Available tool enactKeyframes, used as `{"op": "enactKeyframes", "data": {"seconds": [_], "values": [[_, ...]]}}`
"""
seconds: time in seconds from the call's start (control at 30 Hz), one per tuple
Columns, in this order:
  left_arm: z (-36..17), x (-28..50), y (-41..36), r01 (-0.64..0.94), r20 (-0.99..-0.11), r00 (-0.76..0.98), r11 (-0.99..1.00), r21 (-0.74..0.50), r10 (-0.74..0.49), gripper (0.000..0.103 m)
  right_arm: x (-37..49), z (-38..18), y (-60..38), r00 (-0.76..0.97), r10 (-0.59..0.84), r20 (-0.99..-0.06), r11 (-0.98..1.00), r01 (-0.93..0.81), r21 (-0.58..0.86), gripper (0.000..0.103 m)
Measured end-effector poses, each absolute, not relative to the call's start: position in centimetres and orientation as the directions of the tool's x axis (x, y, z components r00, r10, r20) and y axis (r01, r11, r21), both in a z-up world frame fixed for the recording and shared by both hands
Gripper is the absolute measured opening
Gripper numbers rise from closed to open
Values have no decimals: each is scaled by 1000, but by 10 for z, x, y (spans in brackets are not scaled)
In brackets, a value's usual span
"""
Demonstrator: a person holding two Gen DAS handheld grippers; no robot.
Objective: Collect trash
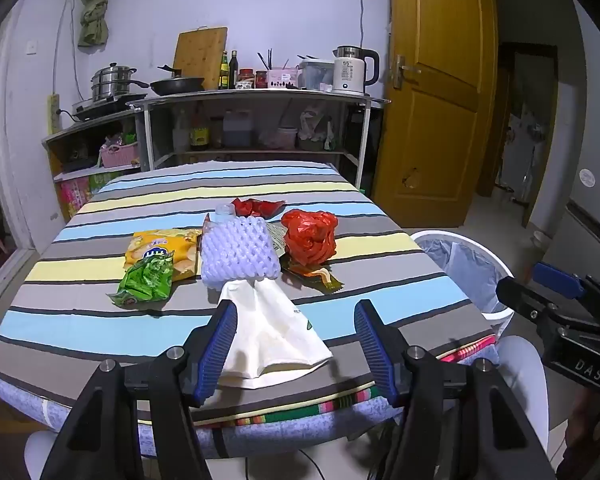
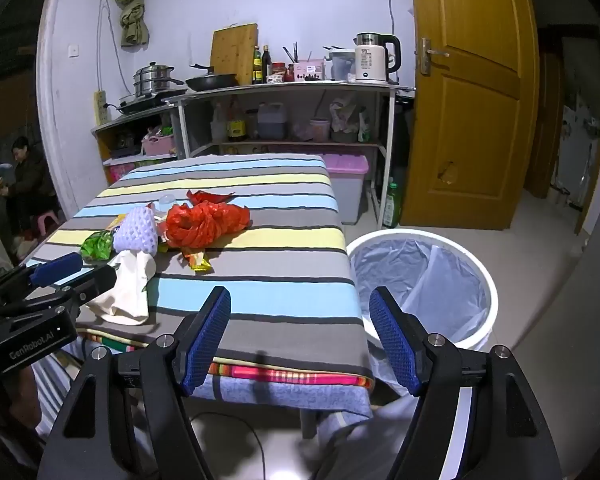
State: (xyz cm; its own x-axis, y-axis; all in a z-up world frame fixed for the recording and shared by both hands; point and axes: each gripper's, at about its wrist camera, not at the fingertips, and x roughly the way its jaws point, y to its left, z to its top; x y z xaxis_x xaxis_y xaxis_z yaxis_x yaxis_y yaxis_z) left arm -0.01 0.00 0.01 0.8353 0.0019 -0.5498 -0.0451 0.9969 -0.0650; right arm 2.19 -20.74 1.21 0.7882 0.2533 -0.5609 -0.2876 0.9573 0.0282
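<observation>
Both wide-open, empty: left gripper (image 1: 296, 344) frames white bag (image 1: 274, 332), right gripper (image 2: 300, 336) beside bin (image 2: 420, 280)

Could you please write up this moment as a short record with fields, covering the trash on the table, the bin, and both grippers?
surface: table with striped cloth
trash on table: white paper bag; purple foam net; red plastic bag; yellow snack packet; green wrapper; red wrapper at the far end
bin: white bin with clear liner, on the floor at the table's right side, no trash visible inside
left gripper: open, over the near table edge, white paper bag between its fingers, not pinched
right gripper: open, holding nothing, at the table's near right corner
progress: nothing collected yet
</observation>
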Motion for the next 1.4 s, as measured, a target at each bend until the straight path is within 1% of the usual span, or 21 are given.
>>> {"op": "enactKeyframes", "data": {"seconds": [0.27, 0.37, 1.4], "values": [[0, 1, -1, -49, -547, 837, 997, -67, 5, 61, 22, 13, -206, 792, 252, -556, 957, -290, 22, 72], [10, -2, 2, -49, -546, 838, 996, -69, 4, 61, 22, 13, -207, 790, 255, -557, 956, -294, 19, 72], [7, -2, 2, -47, -534, 845, 996, -82, -4, 61, 21, 14, -200, 790, 252, -559, 956, -294, 14, 72]]}}
